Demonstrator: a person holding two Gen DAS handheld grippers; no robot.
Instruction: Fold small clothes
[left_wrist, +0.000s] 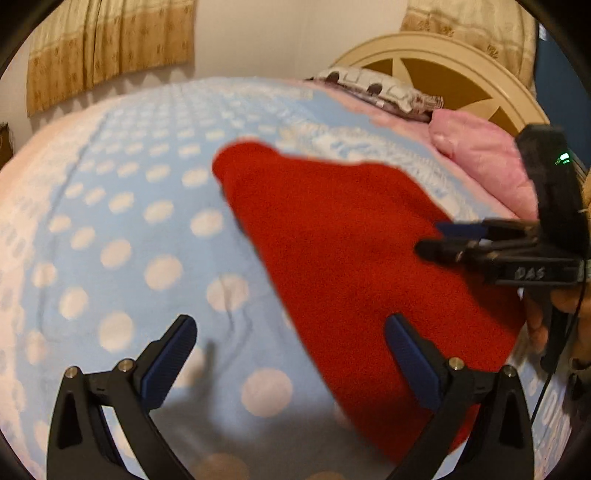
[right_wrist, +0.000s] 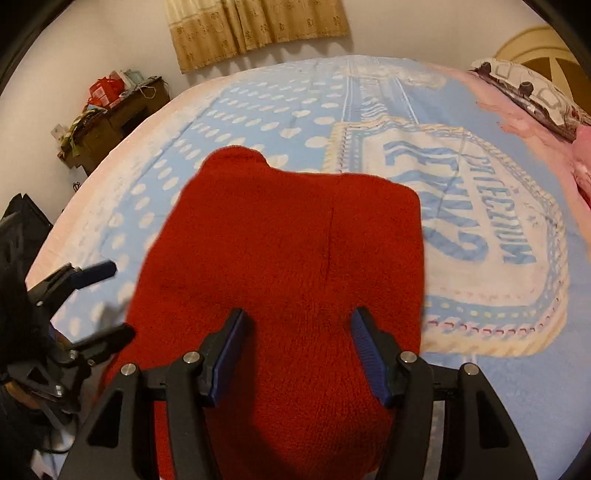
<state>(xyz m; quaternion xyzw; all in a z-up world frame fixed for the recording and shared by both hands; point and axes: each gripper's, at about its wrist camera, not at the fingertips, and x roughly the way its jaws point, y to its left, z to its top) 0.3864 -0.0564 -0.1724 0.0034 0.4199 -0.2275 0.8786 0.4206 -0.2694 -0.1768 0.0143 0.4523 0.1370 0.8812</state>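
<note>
A red knitted garment (left_wrist: 343, 236) lies flat on the blue dotted blanket (left_wrist: 122, 221); it fills the middle of the right wrist view (right_wrist: 288, 251). My left gripper (left_wrist: 291, 354) is open and empty, above the blanket at the garment's left edge. My right gripper (right_wrist: 299, 350) is open and empty, hovering over the garment's near part. In the left wrist view the right gripper (left_wrist: 443, 240) comes in from the right over the garment. In the right wrist view the left gripper (right_wrist: 110, 302) shows open at the left edge.
The blanket (right_wrist: 480, 229) covers a bed with a cream headboard (left_wrist: 443, 59). A pink pillow (left_wrist: 487, 155) and a patterned pillow (left_wrist: 376, 88) lie at the head. A cluttered small table (right_wrist: 110, 114) stands by the wall under curtains (right_wrist: 251, 26).
</note>
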